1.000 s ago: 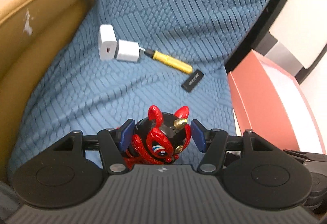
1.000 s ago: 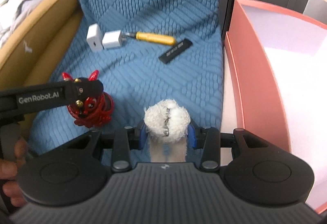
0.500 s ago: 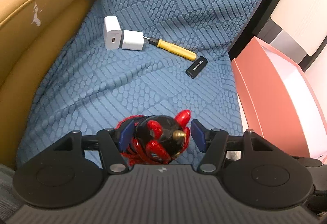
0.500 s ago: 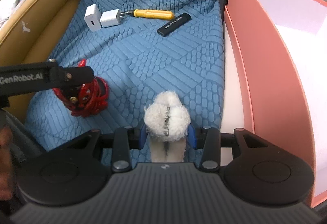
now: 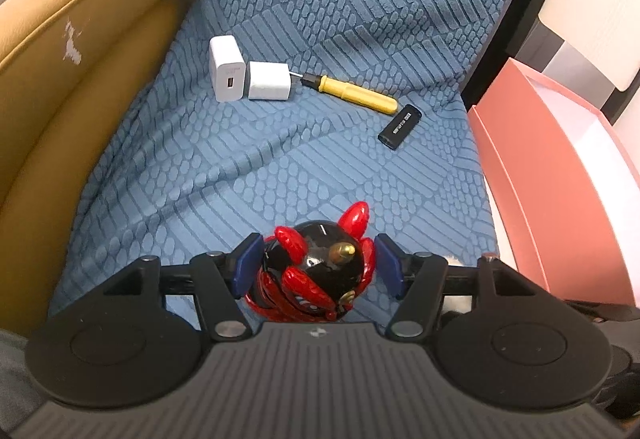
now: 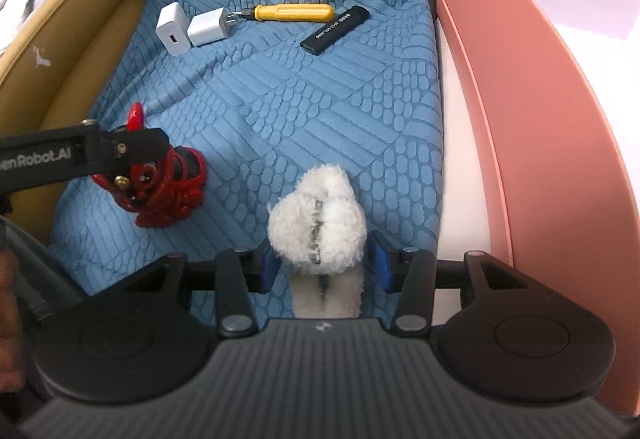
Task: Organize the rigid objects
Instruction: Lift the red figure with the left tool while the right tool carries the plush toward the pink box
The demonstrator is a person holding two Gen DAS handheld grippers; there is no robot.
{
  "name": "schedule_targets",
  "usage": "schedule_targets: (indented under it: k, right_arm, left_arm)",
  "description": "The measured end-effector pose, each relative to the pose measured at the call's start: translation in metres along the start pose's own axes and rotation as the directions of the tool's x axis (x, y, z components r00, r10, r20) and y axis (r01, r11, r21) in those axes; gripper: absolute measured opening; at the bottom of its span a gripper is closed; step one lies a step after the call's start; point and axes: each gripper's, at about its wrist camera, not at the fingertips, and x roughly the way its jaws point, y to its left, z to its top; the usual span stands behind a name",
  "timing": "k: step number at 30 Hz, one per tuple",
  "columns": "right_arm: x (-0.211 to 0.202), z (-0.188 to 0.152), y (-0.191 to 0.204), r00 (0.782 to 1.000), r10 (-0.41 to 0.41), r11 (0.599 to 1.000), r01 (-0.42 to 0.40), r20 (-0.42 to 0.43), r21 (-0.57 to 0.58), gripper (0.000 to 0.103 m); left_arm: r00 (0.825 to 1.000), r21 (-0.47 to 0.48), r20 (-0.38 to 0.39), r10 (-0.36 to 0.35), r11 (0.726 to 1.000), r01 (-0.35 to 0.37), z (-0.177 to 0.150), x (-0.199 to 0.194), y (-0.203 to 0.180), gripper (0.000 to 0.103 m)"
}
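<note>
On the blue textured cover (image 5: 320, 143), your left gripper (image 5: 316, 267) clamps half-open on the red-and-black figurine (image 5: 316, 275) near the tan armrest (image 5: 80, 87), your right gripper (image 6: 322, 263) pinches the white fluffy toy (image 6: 320, 223) beside the pink box (image 6: 540, 143).

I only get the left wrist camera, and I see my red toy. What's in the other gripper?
Observer: A fluffy white toy stands between the right gripper's fingers.
Child: Is my red toy up in the air?
Observer: It doesn't look so. From the side, the red toy seems to rest on the blue blanket.
Child: Is anybody there?
Observer: Yes, a person's hand shows at the picture's left edge.
</note>
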Motion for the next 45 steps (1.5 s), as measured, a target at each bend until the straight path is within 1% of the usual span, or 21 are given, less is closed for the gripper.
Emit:
schedule_targets:
  k: [1, 5, 10, 18, 23, 25, 28, 34, 38, 45]
  right_arm:
    - [-0.001, 0.0, 0.0, 1.0, -0.002, 1.0, 0.002, 0.003, -0.003, 0.04]
    - [-0.008, 0.004, -0.002, 1.0, -0.013, 1.0, 0.013, 0.023, 0.002, 0.039]
    - [-0.026, 0.008, -0.003, 0.998, -0.012, 1.0, 0.012, 0.054, 0.008, 0.039]
    - [-0.082, 0.008, 0.005, 0.991, 0.013, 1.0, -0.015, 0.133, 0.02, 0.039]
    - [-0.126, 0.004, 0.02, 0.983, 0.013, 1.0, -0.011, 0.183, -0.015, 0.039]
    - [-0.144, 0.002, 0.023, 0.979, 0.023, 1.0, -0.02, 0.201, -0.015, 0.039]
    - [-0.164, -0.002, 0.026, 0.975, 0.027, 1.0, -0.023, 0.222, -0.021, 0.039]
    - [-0.192, -0.017, 0.031, 0.967, 0.038, 0.999, -0.035, 0.25, -0.016, 0.039]
    - [-0.205, -0.026, 0.029, 0.962, 0.036, 0.999, -0.034, 0.269, -0.01, 0.039]
    - [-0.228, -0.042, 0.02, 0.955, -0.003, 1.0, -0.003, 0.295, 0.018, 0.039]
  left_arm:
    - [1.0, 0.0, 0.0, -0.001, 1.0, 0.001, 0.0, 0.0, 0.0, 0.066]
    - [1.0, -0.001, 0.01, -0.006, 1.0, 0.006, 0.001, -0.005, -0.002, 0.066]
    - [0.999, -0.004, 0.027, -0.026, 1.0, 0.026, 0.007, -0.021, -0.006, 0.066]
    - [0.995, -0.027, 0.067, -0.073, 0.997, 0.075, 0.012, -0.073, -0.013, 0.066]
    - [0.99, -0.049, 0.094, -0.105, 0.993, 0.11, 0.008, -0.114, -0.017, 0.066]
    - [0.988, -0.059, 0.101, -0.113, 0.991, 0.119, 0.006, -0.13, -0.02, 0.066]
    - [0.988, -0.064, 0.116, -0.107, 0.991, 0.115, 0.002, -0.153, -0.025, 0.066]
    - [0.986, -0.061, 0.123, -0.116, 0.99, 0.124, -0.01, -0.186, -0.038, 0.066]
    - [0.982, -0.043, 0.13, -0.135, 0.989, 0.142, -0.016, -0.198, -0.049, 0.066]
    - [0.973, -0.011, 0.14, -0.181, 0.983, 0.185, -0.022, -0.209, -0.073, 0.066]
